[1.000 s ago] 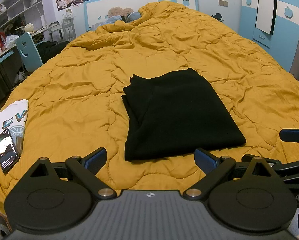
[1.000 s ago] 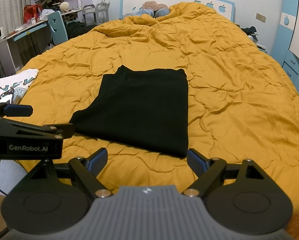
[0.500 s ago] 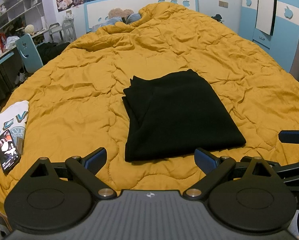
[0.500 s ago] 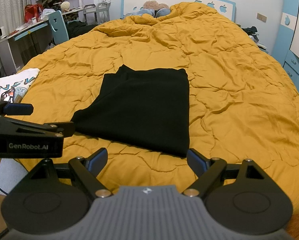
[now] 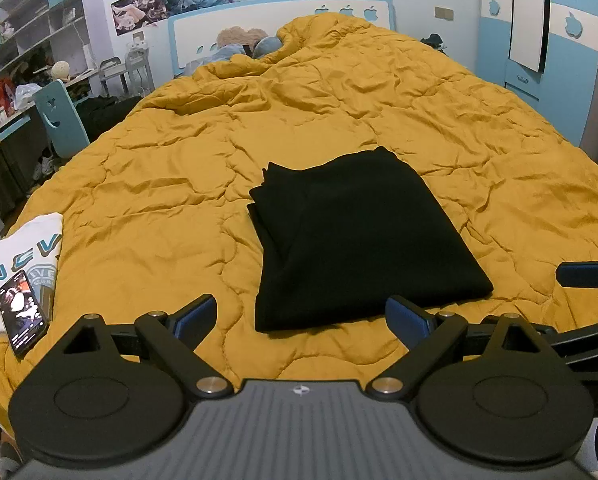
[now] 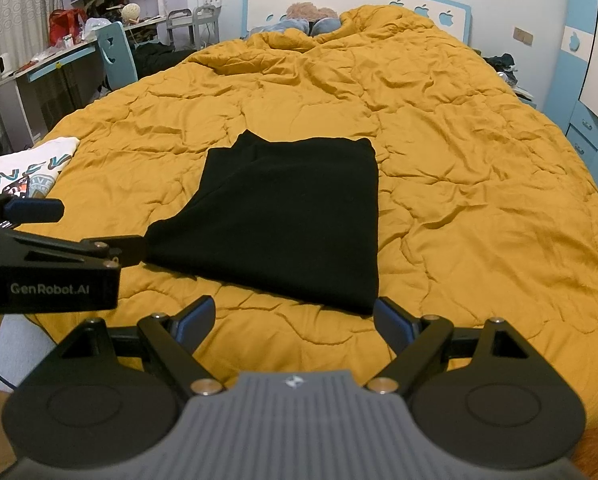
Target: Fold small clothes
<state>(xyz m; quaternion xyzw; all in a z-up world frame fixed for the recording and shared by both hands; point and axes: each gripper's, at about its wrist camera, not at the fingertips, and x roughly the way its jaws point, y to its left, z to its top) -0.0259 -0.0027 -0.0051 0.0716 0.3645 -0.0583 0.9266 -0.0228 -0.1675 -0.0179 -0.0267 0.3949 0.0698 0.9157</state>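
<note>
A black garment [image 5: 363, 236] [image 6: 291, 216] lies folded into a flat rectangle on the mustard quilt [image 5: 147, 200] [image 6: 479, 184], near the bed's front edge. My left gripper [image 5: 303, 316] is open, hovering just short of the garment's near edge with nothing between its fingers. My right gripper [image 6: 295, 316] is open too, empty, close to the garment's near right corner. The left gripper's body [image 6: 47, 272] shows at the left of the right wrist view; a blue fingertip [image 5: 587, 274] of the right gripper shows at the right of the left wrist view.
A folded white T-shirt [image 5: 15, 268] [image 6: 31, 164] with a phone [image 5: 21, 312] on it lies at the bed's front left corner. Pillows and a plush toy [image 5: 239, 38] sit by the headboard. A desk and blue chair [image 6: 115, 52] stand left, a blue wardrobe [image 5: 539, 40] right.
Both views have shifted only very slightly; the garment and both open grippers are as before.
</note>
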